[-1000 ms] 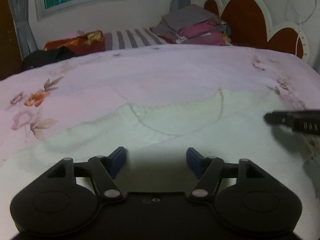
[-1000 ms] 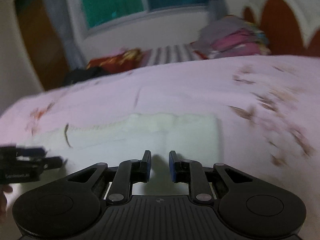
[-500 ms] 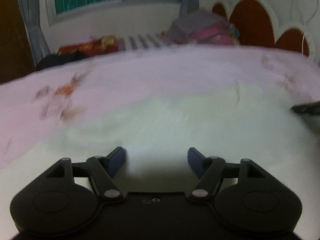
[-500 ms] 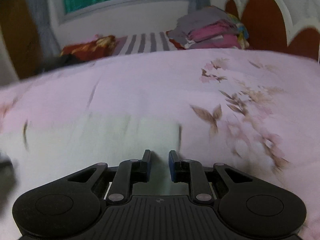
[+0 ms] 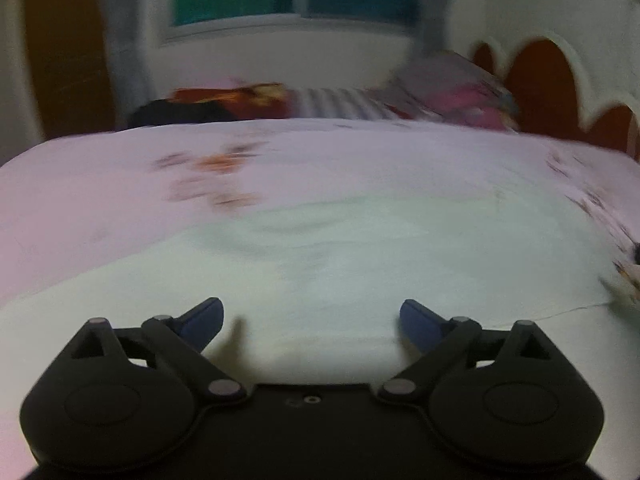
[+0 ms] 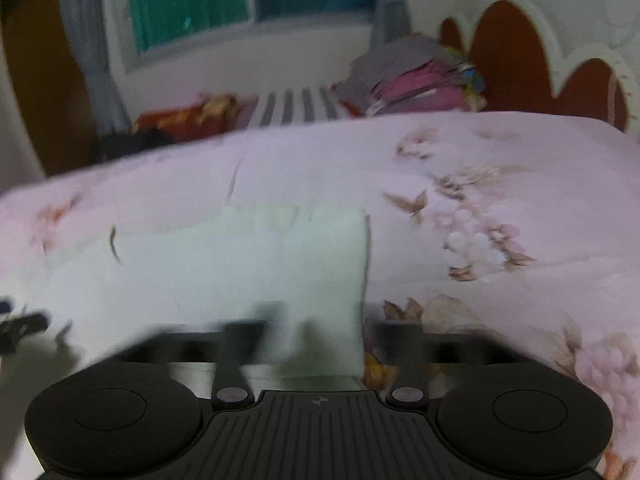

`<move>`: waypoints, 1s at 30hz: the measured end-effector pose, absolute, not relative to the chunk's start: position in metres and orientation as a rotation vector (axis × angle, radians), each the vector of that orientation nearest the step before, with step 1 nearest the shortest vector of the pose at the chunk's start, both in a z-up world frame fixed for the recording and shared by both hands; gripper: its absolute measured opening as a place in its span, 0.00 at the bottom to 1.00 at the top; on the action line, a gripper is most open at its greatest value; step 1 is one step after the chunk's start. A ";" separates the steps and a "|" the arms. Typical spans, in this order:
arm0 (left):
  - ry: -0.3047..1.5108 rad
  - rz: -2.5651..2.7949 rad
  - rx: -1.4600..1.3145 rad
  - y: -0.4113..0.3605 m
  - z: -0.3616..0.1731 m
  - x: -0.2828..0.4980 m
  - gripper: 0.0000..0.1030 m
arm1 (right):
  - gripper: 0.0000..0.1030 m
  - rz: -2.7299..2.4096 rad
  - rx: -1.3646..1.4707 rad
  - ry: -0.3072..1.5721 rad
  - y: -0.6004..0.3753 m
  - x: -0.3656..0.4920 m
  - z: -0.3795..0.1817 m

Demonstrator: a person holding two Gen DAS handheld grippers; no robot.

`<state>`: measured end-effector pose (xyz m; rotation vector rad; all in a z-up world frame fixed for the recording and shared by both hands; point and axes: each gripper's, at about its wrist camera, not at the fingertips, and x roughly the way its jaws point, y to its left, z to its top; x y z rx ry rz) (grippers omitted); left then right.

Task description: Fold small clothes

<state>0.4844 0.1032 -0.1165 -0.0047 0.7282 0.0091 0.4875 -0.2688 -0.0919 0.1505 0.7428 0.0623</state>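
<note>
— Pink floral bedding (image 6: pixel 500 168) is spread across the whole bed, and a pale, whitish garment (image 6: pixel 240 264) is laid flat on it, close in front of both grippers. What has been altered since a second ago?

— The right gripper (image 6: pixel 316 332) was pinched nearly shut then; now its jaws are being swung wide apart, and they are smeared by blur in its own view. The left gripper (image 5: pixel 312 316), already partly open, is being opened further. The garment's right edge (image 6: pixel 366 264) is now seen as a straight vertical line, which suggests a fold has been laid down and let go.

— So what is meant for the task?

— One fold is judged complete; the cloth has been released to rest on the bedding, and a fresh grasp would be needed for the next fold.

— Is anything held?

— Nothing, as far as can be made out. In the left wrist view the blue fingertips (image 5: pixel 204 316) are set far apart with only the flat garment (image 5: pixel 340 264) lying beyond them. The right gripper's fingers are too blurred for contact to be ruled out with certainty, though no cloth appears pinched between them.
</note>
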 end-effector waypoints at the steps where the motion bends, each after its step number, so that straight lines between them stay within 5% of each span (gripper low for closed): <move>1: 0.716 0.059 -0.039 0.124 -0.114 0.472 0.84 | 0.93 0.082 0.176 0.716 -0.272 0.479 -0.089; 4: 0.678 0.233 -0.233 0.203 -0.110 0.428 0.64 | 0.86 0.106 0.201 0.723 -0.276 0.468 -0.084; 6: 0.645 0.387 -0.370 0.261 -0.109 0.398 0.58 | 0.64 0.096 0.206 0.736 -0.276 0.467 -0.080; 8: 0.627 0.515 -0.474 0.307 -0.111 0.372 0.54 | 0.53 0.090 0.248 0.753 -0.277 0.470 -0.081; 14: 0.562 0.587 -0.809 0.382 -0.129 0.337 0.45 | 0.53 0.095 0.265 0.784 -0.259 0.466 -0.085; 22: 0.466 0.547 -0.887 0.397 -0.139 0.327 0.42 | 0.53 0.106 0.248 0.786 -0.236 0.469 -0.084; 23: 0.452 0.548 -0.902 0.402 -0.144 0.333 0.38 | 0.53 0.104 0.242 0.789 -0.236 0.470 -0.085; 25: 0.452 0.559 -0.923 0.411 -0.151 0.343 0.06 | 0.53 0.097 0.245 0.789 -0.236 0.471 -0.085; 30: 0.441 0.506 -0.877 0.390 -0.136 0.362 0.03 | 0.53 0.041 0.255 0.795 -0.243 0.477 -0.090</move>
